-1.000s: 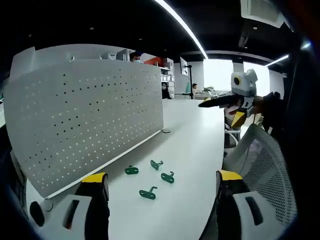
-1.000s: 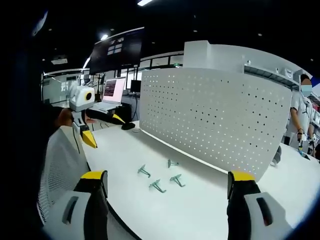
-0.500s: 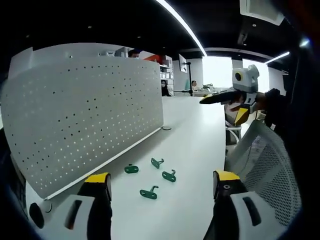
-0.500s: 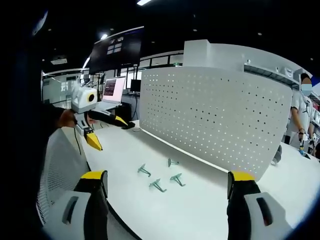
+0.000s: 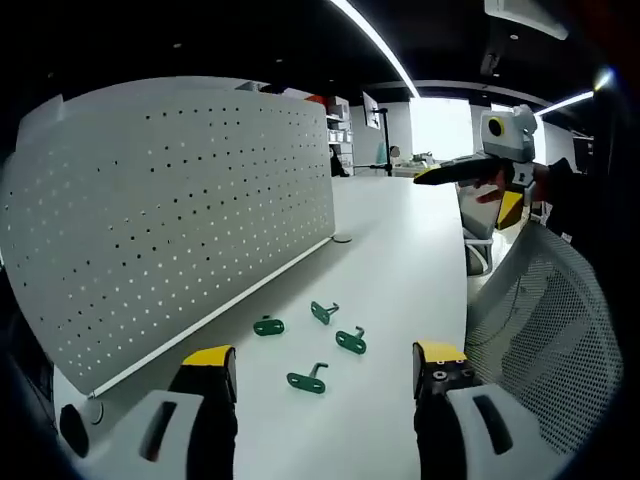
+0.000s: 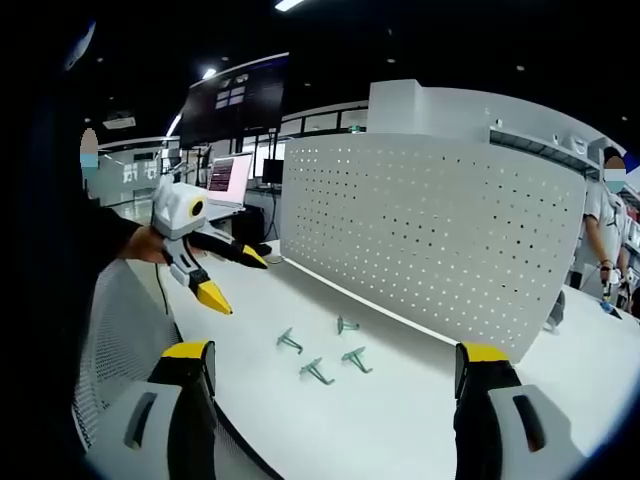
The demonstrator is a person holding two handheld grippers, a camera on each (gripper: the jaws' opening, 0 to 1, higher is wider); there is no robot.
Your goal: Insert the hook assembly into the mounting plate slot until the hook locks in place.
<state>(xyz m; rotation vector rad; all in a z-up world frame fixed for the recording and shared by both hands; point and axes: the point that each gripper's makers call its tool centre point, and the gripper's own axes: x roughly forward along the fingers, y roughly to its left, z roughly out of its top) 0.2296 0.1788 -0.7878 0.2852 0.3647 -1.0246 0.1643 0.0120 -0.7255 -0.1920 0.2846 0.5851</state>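
Several green hooks [image 5: 308, 380] lie loose on the white table [image 5: 400, 270], in front of an upright white perforated mounting plate [image 5: 180, 210]. My left gripper [image 5: 323, 356] stands open just short of the hooks, nothing between its yellow-tipped jaws. Held above the table's far right edge is the right gripper [image 5: 467, 193], also open. In the right gripper view the hooks [image 6: 315, 371] lie before the plate [image 6: 440, 230]. My right gripper [image 6: 335, 352] is open and empty there. The left gripper [image 6: 236, 278] hangs open, left of the hooks.
A mesh chair back [image 5: 540, 320] stands at the table's near edge. On a desk behind sits a laptop [image 6: 225, 180], with a dark screen [image 6: 240, 100] above it. A person [image 6: 603, 235] stands past the plate's far end. A small disc [image 5: 343, 239] lies by the plate's foot.
My left gripper has come forward and down toward the hooks, which now lie closer to its jaws. The right gripper has held its place. The hooks have not moved.
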